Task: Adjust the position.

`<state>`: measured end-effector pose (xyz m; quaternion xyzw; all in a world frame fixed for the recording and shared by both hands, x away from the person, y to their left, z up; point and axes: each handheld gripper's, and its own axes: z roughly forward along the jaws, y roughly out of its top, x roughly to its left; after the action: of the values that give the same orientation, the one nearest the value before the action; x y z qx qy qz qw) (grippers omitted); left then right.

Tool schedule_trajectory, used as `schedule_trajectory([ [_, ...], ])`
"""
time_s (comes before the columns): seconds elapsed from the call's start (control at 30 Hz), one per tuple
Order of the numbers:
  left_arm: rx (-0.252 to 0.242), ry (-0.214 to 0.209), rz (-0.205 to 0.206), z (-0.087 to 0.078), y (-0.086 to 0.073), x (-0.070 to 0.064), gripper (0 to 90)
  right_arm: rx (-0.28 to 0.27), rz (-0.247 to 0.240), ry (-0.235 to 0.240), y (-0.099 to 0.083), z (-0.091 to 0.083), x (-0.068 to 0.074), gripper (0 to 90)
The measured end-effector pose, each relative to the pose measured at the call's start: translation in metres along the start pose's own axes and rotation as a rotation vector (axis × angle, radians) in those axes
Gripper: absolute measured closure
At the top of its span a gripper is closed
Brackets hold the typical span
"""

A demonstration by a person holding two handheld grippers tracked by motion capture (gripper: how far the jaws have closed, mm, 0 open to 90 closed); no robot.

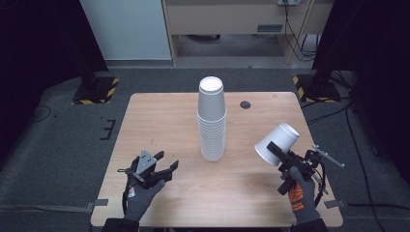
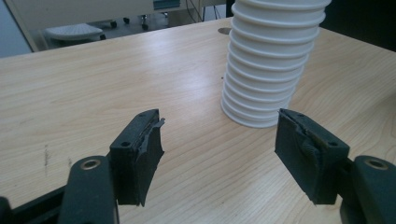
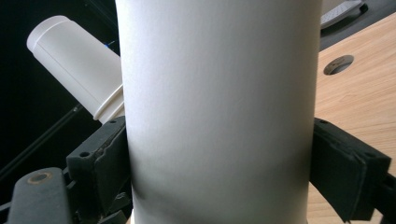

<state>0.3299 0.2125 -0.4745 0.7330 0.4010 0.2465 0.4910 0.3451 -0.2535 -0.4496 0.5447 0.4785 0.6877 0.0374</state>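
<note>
One paper cup [image 1: 277, 143] sits clamped between the jaws of your right hand-held gripper [image 1: 283, 159], held tilted in the air above the right side of the worktop [image 1: 159, 125], well apart from the stack of cups [image 1: 212, 121]. That stack stands upside down near the centre of the worktop, a single column whose nested rims show as roughly a dozen rings in the left gripper view [image 2: 268, 60], too tightly packed to count exactly. Your left hand-held gripper [image 1: 164, 169] rests low at the near left of the worktop, its jaws spread apart with nothing between them, pointed toward the base of the stack. Two grippers, one stack and one separate cup make up the working set; a small round hole [image 1: 245, 104] in the worktop lies behind the stack. Whether the held cup is being added to the stack or taken off it cannot be told. Judged as stacking, nearly all cups are already nested and this one remains to be brought over the top and lowered on.
</note>
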Motion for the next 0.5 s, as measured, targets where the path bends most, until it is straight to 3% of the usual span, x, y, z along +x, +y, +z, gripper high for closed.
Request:
schedule_trajectory([
  [0.5,-0.056,-0.072,0.065,0.007,0.015,-0.034,31.7,0.002,0.041,0.028,-0.001,0.000,0.003,14.3],
])
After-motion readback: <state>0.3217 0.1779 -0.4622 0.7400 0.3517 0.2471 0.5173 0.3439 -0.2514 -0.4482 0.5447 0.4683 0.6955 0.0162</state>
